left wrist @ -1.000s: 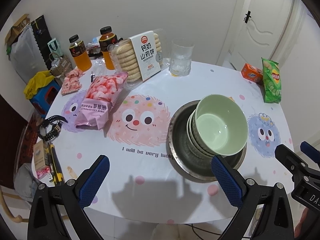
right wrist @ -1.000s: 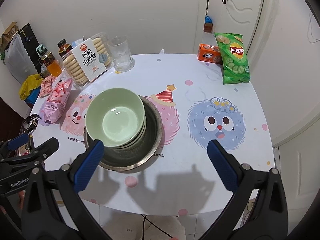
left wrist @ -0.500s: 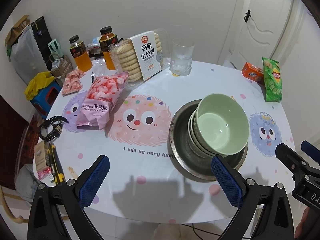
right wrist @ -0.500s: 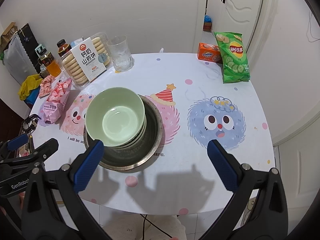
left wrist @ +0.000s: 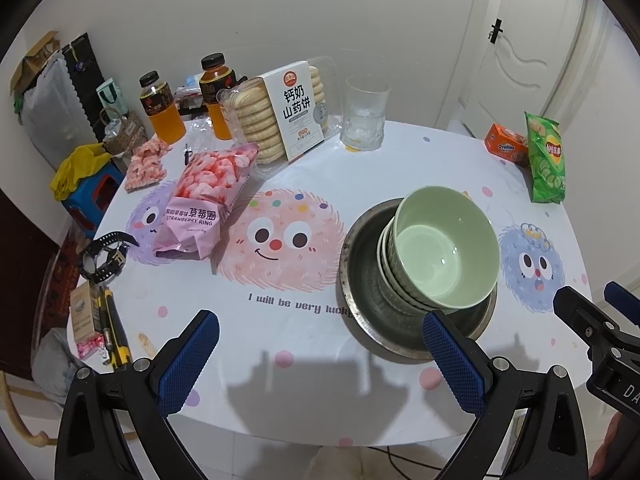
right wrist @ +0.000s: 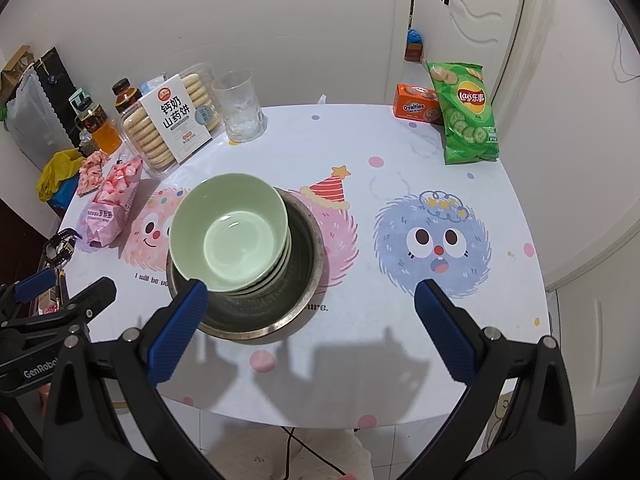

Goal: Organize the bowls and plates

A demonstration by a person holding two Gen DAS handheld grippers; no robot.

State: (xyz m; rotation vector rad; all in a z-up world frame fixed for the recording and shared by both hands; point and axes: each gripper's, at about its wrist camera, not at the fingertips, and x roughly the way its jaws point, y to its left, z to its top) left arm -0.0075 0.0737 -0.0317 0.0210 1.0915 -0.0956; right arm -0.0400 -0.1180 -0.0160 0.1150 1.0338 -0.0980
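From the left wrist view, the left tool (left wrist: 320, 354) hangs above the near edge of the desk (left wrist: 304, 380) with its blue-padded arms spread wide and nothing between them. The stack of green bowls (left wrist: 440, 256) sits nested in a metal basin (left wrist: 360, 320), right of the middle of the desk and just beyond the tool's right pad. The top bowl is pale green, glossy and empty, and it leans slightly off the ones beneath. To lift it cleanly, I judge the tool should straddle the rim with one pad inside and one outside, then rise straight so the lower bowls stay put.

From the right wrist view, the right tool (right wrist: 310, 328) is likewise spread apart and empty, its left pad over the near rim of the basin. Here the stack of green bowls (right wrist: 232, 236) sits toward the basin's left side. A glass (right wrist: 242, 108), biscuit pack (right wrist: 172, 124) and chip bag (right wrist: 468, 116) stand well apart at the far edge.
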